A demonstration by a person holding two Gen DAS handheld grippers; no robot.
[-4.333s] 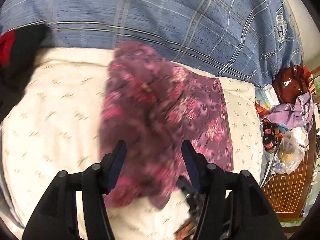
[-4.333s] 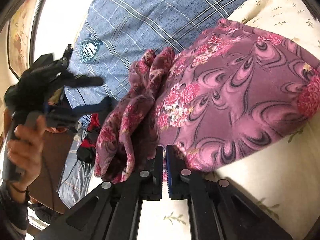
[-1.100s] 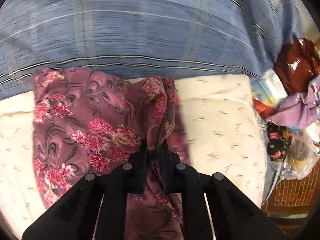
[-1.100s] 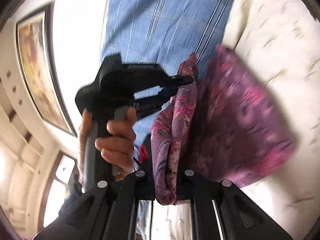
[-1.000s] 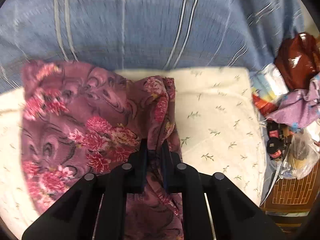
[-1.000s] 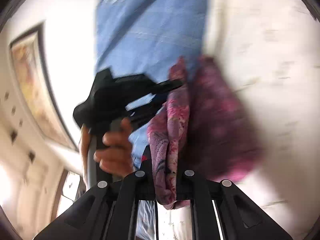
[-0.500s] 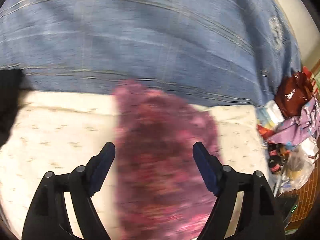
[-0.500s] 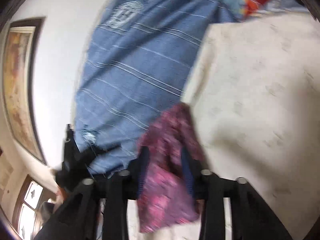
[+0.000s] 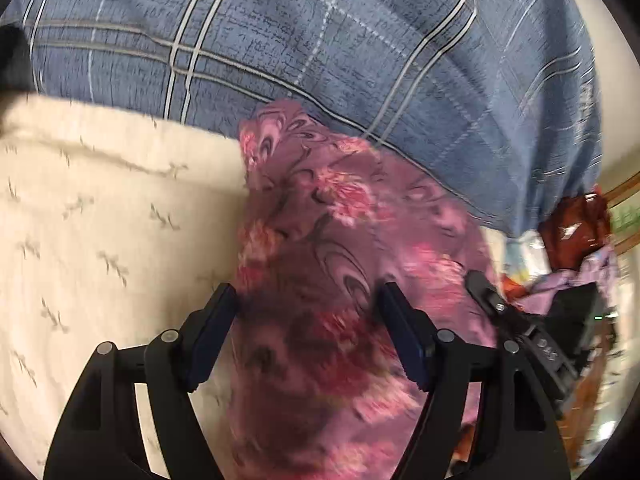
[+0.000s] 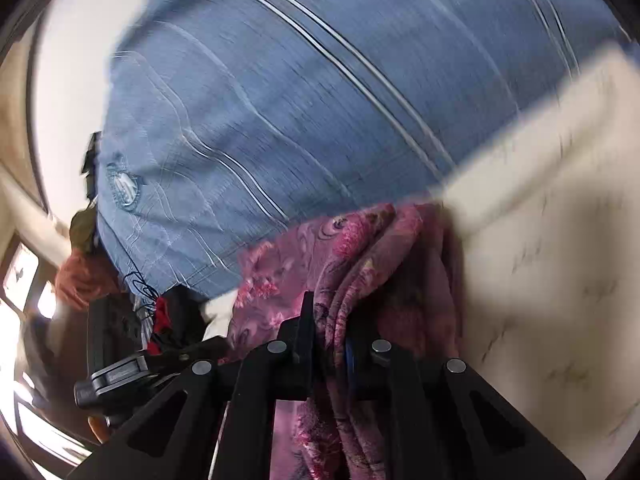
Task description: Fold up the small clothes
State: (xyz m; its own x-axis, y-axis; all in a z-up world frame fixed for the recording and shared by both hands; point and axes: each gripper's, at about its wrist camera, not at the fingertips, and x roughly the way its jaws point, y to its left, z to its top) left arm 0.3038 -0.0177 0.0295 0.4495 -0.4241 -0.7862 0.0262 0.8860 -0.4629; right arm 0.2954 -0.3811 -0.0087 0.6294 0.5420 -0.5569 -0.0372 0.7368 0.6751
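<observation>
Left gripper [image 9: 308,320]: jaws spread wide, nothing between the pads, hanging over the purple floral garment [image 9: 340,280]. Garment lies on the cream sprigged bedding [image 9: 100,240], running from about 12 o'clock of the gripper down past 6 o'clock at the bottom of the left wrist view; its far end reaches the blue plaid quilt [image 9: 320,40] and laps against the quilt's lower edge. Near part of the cloth is motion-blurred, so folds there cannot be read. At 3 o'clock in the left wrist view, the black tip of the right gripper sits at the garment's right margin; whether it touches the cloth from this angle cannot be told. Beyond it, at 3 to 4 o'clock, a heap of clutter [image 9: 580,248]: dark red glossy bag, lilac cloth, bits of packaging. Dark object at the 10 o'clock rim, unidentifiable. Right gripper [image 10: 330,336]: jaws pinching a bunched, gathered fold of the same garment [image 10: 360,264], fabric squeezed between the pads and trailing down past 6 o'clock between the finger arms. Cloth fans out from the pinch toward 11 and 1 o'clock. Cream bedding [image 10: 540,280] fills 2 to 5 o'clock, blue quilt [image 10: 300,100] spans 10 to 1 o'clock, whole right wrist view is streaked with blur. At 8 o'clock, the black body of the left gripper [image 10: 120,376] shows low in the view.
</observation>
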